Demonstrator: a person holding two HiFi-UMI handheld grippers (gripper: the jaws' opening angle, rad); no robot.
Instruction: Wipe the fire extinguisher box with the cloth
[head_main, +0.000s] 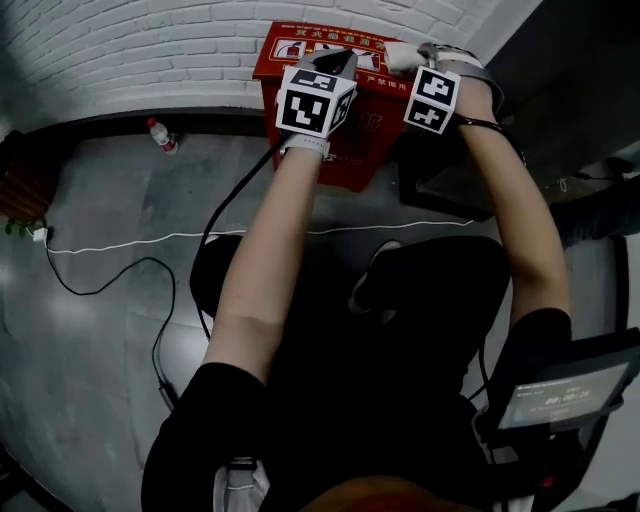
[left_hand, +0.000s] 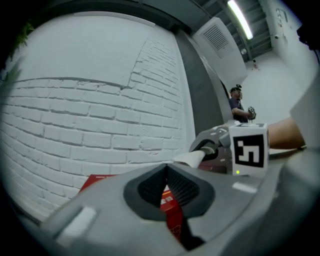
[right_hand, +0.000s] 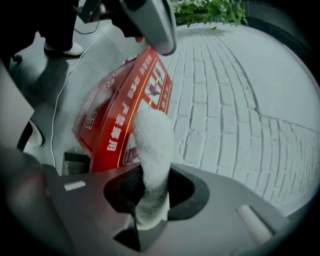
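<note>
White brick wall (head_main: 150, 50) at the back; small red-capped bottle (head_main: 162, 135) on the grey floor (head_main: 90, 380) near it; white cable (head_main: 130, 243) and black cable (head_main: 110, 285) trailing across; green plant (right_hand: 210, 11) by the bricks.

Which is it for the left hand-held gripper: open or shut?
Shut. In the left gripper view, the left hand-held gripper has its jaws meeting at the tips with nothing between them. Only the fire extinguisher box shows beyond.
</note>
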